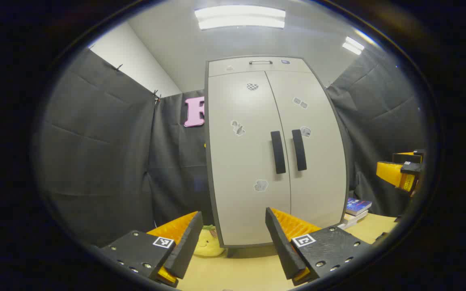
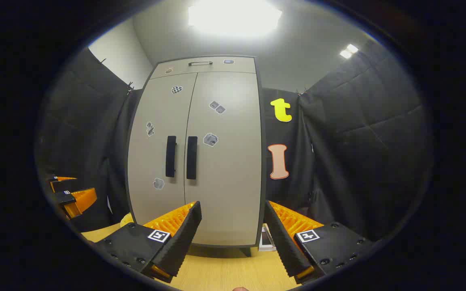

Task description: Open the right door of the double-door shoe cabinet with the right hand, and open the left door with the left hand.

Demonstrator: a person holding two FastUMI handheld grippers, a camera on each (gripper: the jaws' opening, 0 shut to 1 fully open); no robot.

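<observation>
Two doors stand closed on the shoe cabinet (image 2: 194, 157), which rests on the tabletop (image 2: 225, 270) against the booth's cloth wall, well apart from both grippers. Each door has a dark vertical bar near the middle seam: the right handle (image 2: 191, 157) and the left handle (image 1: 278, 152), close beside each other. These stiff bars look like the natural places to take hold; the flat door panels seem smooth and give nothing to grip. The doors should be light and swing on side hinges, but the cabinet itself may shift if it is pulled hard. The right gripper (image 2: 233, 226) and the left gripper (image 1: 233, 234) both have their jaws wide apart, holding nothing.
</observation>
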